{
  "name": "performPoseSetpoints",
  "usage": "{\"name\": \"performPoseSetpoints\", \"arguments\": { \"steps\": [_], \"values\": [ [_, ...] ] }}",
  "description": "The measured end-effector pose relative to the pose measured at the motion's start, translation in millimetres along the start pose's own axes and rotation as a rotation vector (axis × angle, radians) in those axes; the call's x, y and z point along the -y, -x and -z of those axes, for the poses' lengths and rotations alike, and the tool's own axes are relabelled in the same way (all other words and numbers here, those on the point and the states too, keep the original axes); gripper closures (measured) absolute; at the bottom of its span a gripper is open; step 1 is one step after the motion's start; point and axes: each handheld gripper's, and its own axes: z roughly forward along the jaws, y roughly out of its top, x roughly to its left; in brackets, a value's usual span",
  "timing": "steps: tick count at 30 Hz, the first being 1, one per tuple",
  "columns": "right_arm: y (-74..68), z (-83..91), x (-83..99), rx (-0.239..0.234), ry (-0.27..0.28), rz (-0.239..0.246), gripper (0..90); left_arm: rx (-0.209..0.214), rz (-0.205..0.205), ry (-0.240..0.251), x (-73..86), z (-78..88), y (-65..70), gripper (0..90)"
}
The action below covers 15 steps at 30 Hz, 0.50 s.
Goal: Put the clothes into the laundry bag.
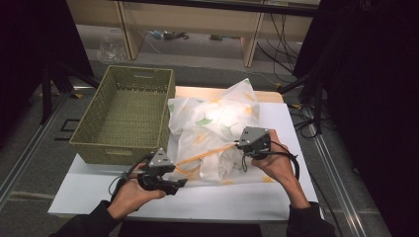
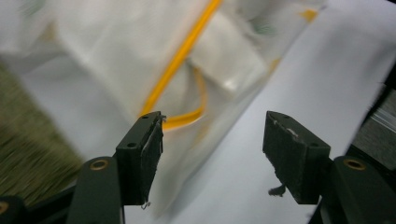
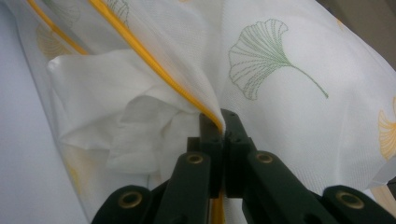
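Observation:
A white mesh laundry bag (image 1: 217, 123) printed with green and orange ginkgo leaves lies crumpled on the white table (image 1: 207, 200). A yellow zipper band (image 1: 205, 156) runs along its near side. My right gripper (image 3: 223, 122) is shut on the bag's yellow edge (image 3: 154, 63), with white cloth (image 3: 116, 126) bunched inside the mesh to the left of its jaws. My left gripper (image 2: 212, 140) is open just in front of the bag's near left corner, the yellow band (image 2: 180, 56) beyond its left fingertip (image 2: 144, 144). In the high view my left gripper (image 1: 179, 182) sits at the table's front.
An olive woven basket (image 1: 126, 113) stands on the table's far left, right beside the bag. Wooden shelving legs (image 1: 252, 39) and cables lie on the floor behind. Metal rails (image 1: 29, 143) flank the table.

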Motion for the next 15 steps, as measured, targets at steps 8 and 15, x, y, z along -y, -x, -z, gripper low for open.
{"name": "performPoseSetpoints", "arguments": {
  "steps": [8,15],
  "values": [
    [-3.0,-1.7,1.4,-0.002,-0.003,0.007,90.0,0.043,-0.003,-0.095,-19.8,-70.9,3.7,32.1],
    [-7.2,-7.1,6.0,-0.022,-0.026,0.055,90.0,-0.009,0.064,-0.071,-38.3,-121.8,3.2,31.9]
  ]
}}
